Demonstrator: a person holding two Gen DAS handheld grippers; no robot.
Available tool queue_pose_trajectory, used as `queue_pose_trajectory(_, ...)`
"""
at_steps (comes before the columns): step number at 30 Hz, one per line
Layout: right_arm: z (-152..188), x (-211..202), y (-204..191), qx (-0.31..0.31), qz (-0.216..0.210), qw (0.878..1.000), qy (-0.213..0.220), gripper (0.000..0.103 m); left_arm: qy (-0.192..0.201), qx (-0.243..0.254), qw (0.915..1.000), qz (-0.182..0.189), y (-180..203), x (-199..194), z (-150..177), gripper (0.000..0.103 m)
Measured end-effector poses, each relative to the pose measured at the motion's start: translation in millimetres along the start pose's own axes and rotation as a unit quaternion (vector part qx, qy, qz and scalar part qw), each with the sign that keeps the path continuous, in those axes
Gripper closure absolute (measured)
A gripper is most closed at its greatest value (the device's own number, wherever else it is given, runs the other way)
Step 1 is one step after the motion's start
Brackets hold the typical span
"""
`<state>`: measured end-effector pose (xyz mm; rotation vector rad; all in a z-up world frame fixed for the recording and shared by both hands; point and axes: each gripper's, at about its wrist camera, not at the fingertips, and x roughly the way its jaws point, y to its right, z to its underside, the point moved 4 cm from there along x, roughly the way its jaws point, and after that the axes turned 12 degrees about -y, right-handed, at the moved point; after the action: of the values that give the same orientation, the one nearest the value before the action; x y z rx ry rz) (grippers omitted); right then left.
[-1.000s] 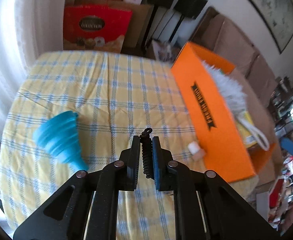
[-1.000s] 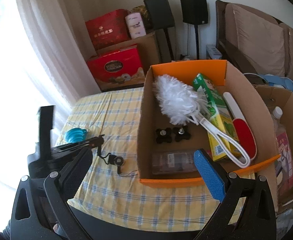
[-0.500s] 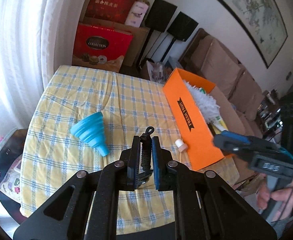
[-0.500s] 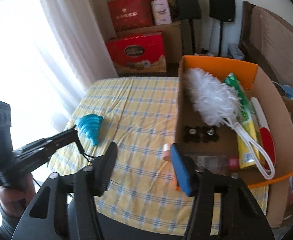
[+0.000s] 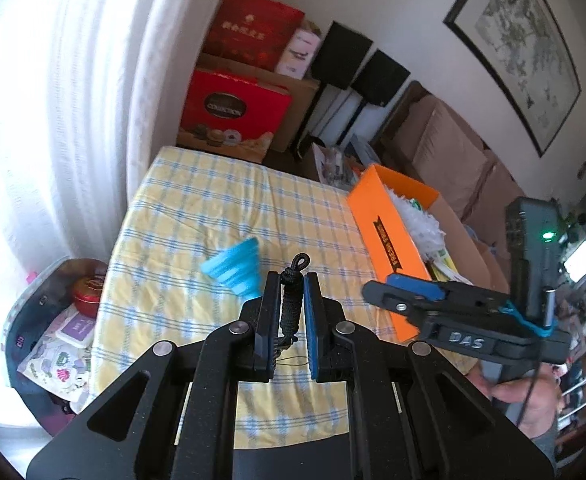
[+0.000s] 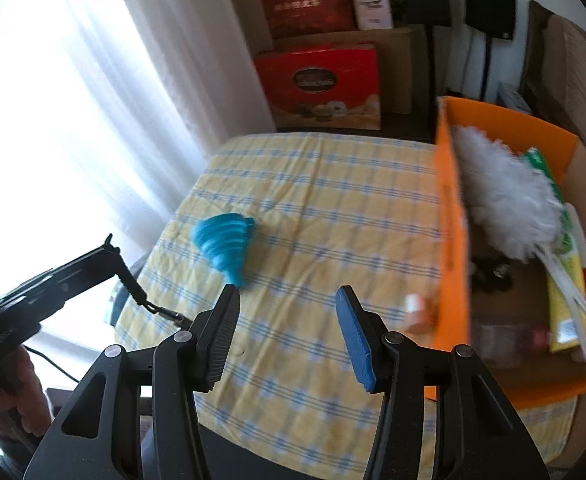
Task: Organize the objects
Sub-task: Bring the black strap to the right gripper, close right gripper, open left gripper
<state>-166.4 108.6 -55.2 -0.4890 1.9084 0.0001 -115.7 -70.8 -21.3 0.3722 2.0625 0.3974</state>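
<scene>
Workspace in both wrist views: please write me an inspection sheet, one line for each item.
Surface: table with yellow and blue checked cloth.
Job's things: blue funnel lying on its side on the cloth; black cord held off the table; orange box at the table's edge holds a white duster and a green pack.
Clutter: small white and pink object beside the box wall.
Grippers: left gripper jaws shut on the cord; right gripper jaws open, empty.
Cables: thin wire hangs from the cord.
Surroundings: white curtain, red gift boxes, speakers, sofa.
</scene>
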Motion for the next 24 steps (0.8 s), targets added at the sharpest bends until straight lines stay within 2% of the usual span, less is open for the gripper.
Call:
queue_pose_trajectory(6,-12,24,-19,-0.012,-0.011,1.0,-0.011,0.051,0.012,-0.008,0.9999,-0.009,-15,-14,0,0.093)
queue_pose_trajectory(11,-15,36,-24,-0.015,-0.004,1.0,-0.022,0.051,0.013,-0.012,0.9998,-0.001,-21,-18,0,0.093)
queue_pose_trajectory(14,-14,37,-17,-0.014,0.023,0.999,-0.032,0.051,0.007,-0.007,0.9999,0.002,-19,-14,2,0.093)
queue_pose_trajectory(17,-15,32,-6,-0.036,0.079,0.995,-0.052,0.051,0.002,-0.005,1.0,0.008,-16,-9,3,0.093)
queue_pose_trajectory(19,-15,30,7,-0.048,0.128,0.988,-0.075,0.051,-0.001,-0.003,0.9999,0.014,-13,-5,3,0.093)
queue_pose_trajectory(20,-15,31,12,-0.05,0.138,0.985,-0.086,0.051,-0.003,-0.001,0.9999,0.017,-10,-2,3,0.093)
queue_pose_trajectory(22,-12,34,20,-0.052,0.149,0.982,-0.106,0.058,-0.006,0.001,0.9998,0.021,-6,2,3,0.093)
queue_pose_trajectory(23,-11,35,24,-0.05,0.152,0.981,-0.112,0.067,-0.01,0.005,0.9996,0.027,-2,6,2,0.093)
queue_pose_trajectory(24,-9,34,27,-0.047,0.151,0.981,-0.114,0.071,-0.012,0.008,0.9995,0.03,1,8,3,0.093)
